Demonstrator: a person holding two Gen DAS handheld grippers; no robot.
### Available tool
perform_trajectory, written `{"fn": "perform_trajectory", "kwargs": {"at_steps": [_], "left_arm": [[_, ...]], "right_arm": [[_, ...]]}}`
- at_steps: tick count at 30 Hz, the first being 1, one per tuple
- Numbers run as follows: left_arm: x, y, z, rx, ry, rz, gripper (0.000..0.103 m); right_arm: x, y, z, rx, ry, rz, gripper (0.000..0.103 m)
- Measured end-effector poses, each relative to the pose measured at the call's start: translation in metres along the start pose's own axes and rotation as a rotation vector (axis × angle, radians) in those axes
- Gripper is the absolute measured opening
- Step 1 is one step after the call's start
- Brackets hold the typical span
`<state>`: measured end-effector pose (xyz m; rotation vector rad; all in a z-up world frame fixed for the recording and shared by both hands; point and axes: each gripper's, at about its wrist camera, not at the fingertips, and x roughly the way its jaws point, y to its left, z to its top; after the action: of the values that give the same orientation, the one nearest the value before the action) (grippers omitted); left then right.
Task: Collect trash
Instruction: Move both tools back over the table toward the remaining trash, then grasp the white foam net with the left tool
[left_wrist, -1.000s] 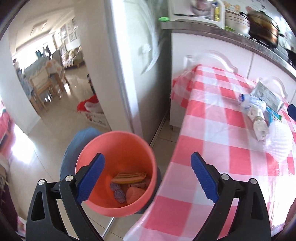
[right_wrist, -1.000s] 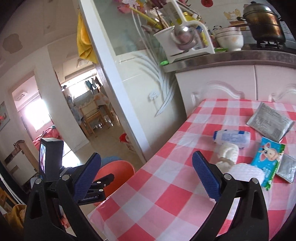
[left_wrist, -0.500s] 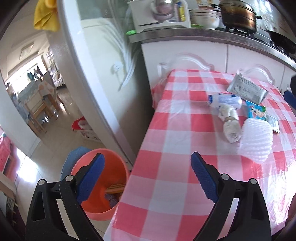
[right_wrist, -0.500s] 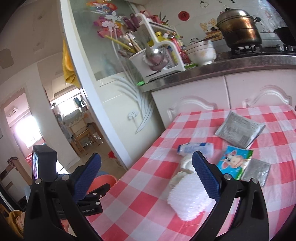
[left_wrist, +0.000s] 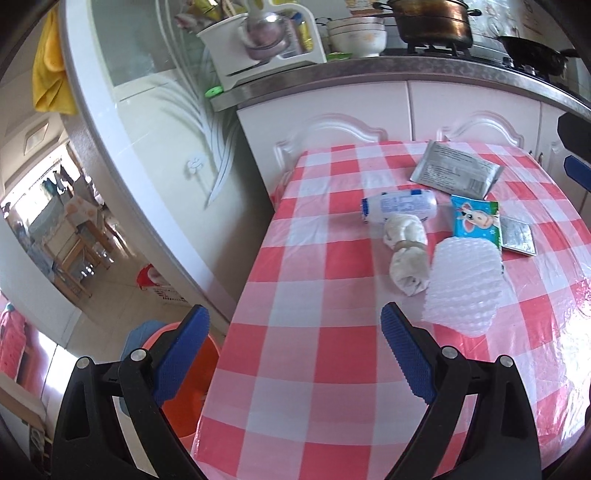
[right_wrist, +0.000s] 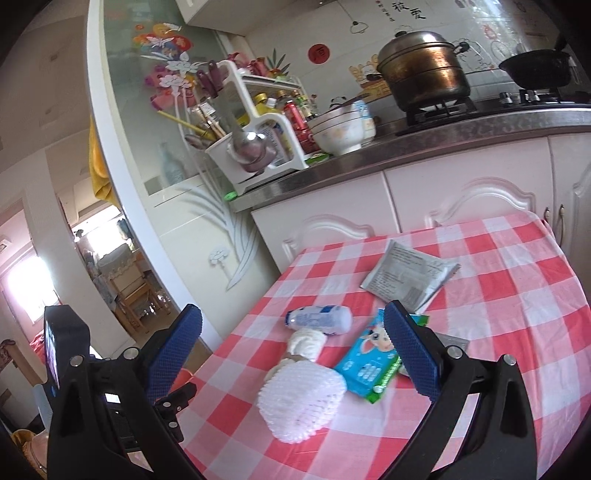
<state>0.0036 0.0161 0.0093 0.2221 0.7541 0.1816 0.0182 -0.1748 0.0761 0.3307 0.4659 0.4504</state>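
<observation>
On the red-and-white checked worktop (left_wrist: 332, 362) the trash lies in a loose cluster toward the far right. A small white bottle (left_wrist: 399, 206) with a blue label lies on its side, long axis running left to right, its blue-rimmed end pointing left. Just in front of it a white twisted bundle (left_wrist: 406, 254) tied at the waist stretches toward the camera, touching a white foam net sleeve (left_wrist: 465, 284) whose long axis also runs front to back. A blue packet (left_wrist: 476, 221) printed with a cartoon animal lies flat beside the bottle, a small silver sachet (left_wrist: 517, 240) just to its right, and a larger grey foil pouch (left_wrist: 454, 173) lies flat nearer the cabinets.

The left gripper (left_wrist: 291, 336) hangs released over the near left edge of the worktop, nothing between its jaws; all the litter is ahead and to its right, well apart. An orange bucket (left_wrist: 192, 387) on the floor is largely hidden behind its left finger and the cloth edge, its contents not visible.

The right gripper (right_wrist: 291, 339) is likewise spread wide and empty, above the cluster: in its view the foam sleeve (right_wrist: 303, 398), bundle (right_wrist: 306, 343) and bottle (right_wrist: 321, 319) sit between its fingers, while its right finger covers part of the blue packet (right_wrist: 369, 358) and most of the silver sachet (right_wrist: 454, 341)
</observation>
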Motion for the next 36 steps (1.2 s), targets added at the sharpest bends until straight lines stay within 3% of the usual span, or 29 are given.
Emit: {"fn": "perform_trajectory", "kwargs": {"at_steps": [15, 22, 29, 36], "left_arm": [[0.000, -0.045, 0.006, 0.093, 0.000, -0.011, 0.093], [0.003, -0.056, 0.004, 0.118, 0.010, -0.037, 0.093], [0.010, -0.065, -0.004, 0.148, 0.030, -0.170, 0.093], [0.020, -0.080, -0.010, 0.191, 0.028, -0.298, 0.093]], "right_arm": [[-0.005, -0.055, 0.003, 0.051, 0.044, -0.116, 0.099], [0.008, -0.080, -0.002, 0.079, 0.129, -0.165, 0.099], [0.021, -0.107, -0.010, 0.108, 0.214, -0.215, 0.099], [0.038, -0.117, -0.019, 0.107, 0.298, -0.211, 0.099]]}}
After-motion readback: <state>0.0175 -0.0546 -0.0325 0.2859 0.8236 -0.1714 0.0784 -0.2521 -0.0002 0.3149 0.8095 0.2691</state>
